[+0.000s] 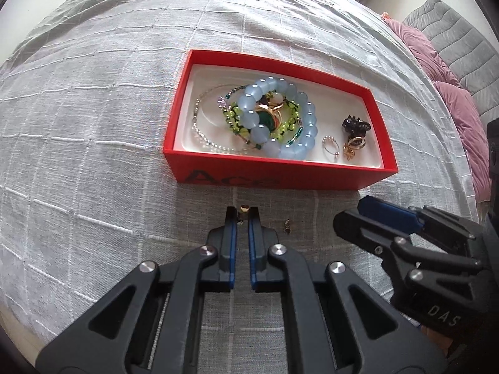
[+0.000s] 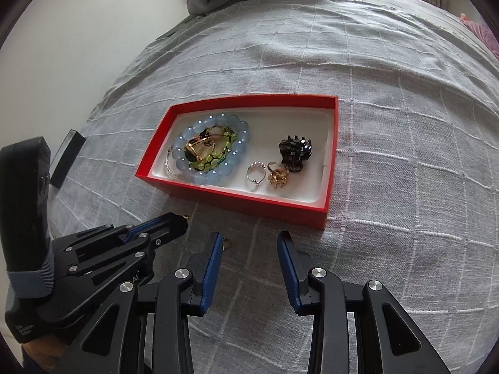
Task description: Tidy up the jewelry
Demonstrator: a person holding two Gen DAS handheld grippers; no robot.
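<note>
Jewelry: blue bead bracelet (image 1: pixel 280 118), rings, clip inside red box (image 1: pixel 280 170).

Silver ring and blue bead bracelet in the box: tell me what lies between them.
Nothing: bare white liner between the silver ring and blue bead bracelet, clearest in the right wrist view.
</note>
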